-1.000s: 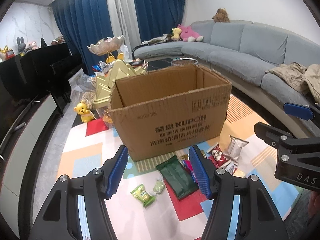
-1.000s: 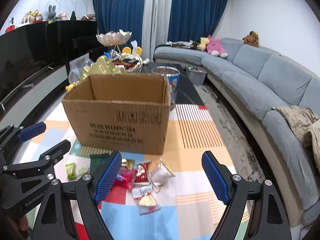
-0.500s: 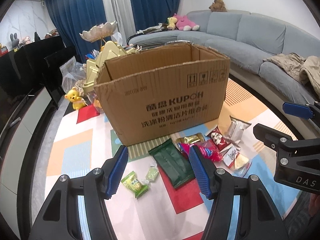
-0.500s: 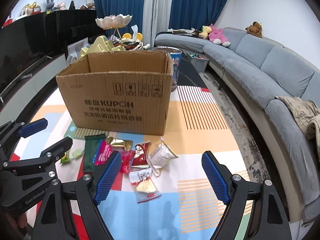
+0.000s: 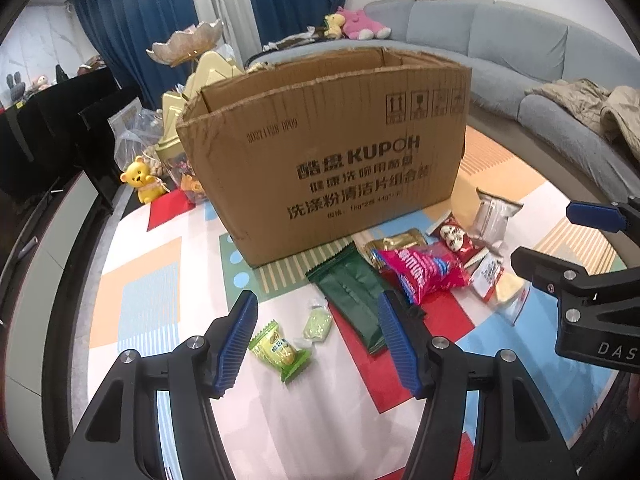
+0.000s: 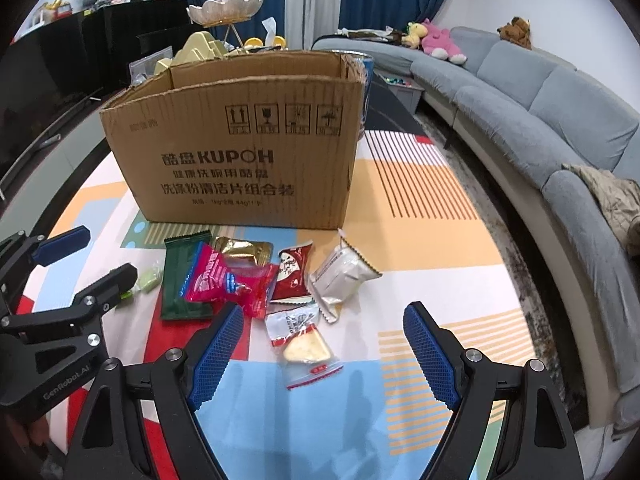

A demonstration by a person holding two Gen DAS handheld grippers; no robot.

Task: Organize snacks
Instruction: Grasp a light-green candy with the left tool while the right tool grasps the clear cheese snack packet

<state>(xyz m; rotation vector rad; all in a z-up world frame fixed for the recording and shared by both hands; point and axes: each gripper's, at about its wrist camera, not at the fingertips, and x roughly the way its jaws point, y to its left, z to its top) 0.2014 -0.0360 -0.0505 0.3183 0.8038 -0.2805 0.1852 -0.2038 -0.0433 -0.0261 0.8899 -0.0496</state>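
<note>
An open cardboard box [image 5: 336,148] [image 6: 240,148] stands on a colourful cloth. Snack packets lie in front of it: a dark green pack [image 5: 352,292] [image 6: 182,280], a pink bag [image 5: 424,272] [image 6: 224,276], a gold packet [image 5: 396,242], a red packet [image 6: 292,276], a silver-white packet [image 6: 340,272], a clear packet with a yellow cake [image 6: 304,340], and two small green candies [image 5: 280,350]. My left gripper [image 5: 318,340] hovers open above the green candies. Open as well, my right gripper [image 6: 324,354] hangs over the clear cake packet. Neither holds anything.
A grey curved sofa [image 6: 540,128] runs along the right with a beige garment [image 6: 616,196] on it. Behind the box stand gold containers [image 5: 212,76], a shell-shaped dish [image 6: 224,12] and a yellow bear toy [image 5: 142,182]. A dark cabinet [image 5: 48,128] lines the left.
Both grippers have come down and tilted toward the snacks, so the box and packets look larger and nearer. Their jaws have kept the same width.
</note>
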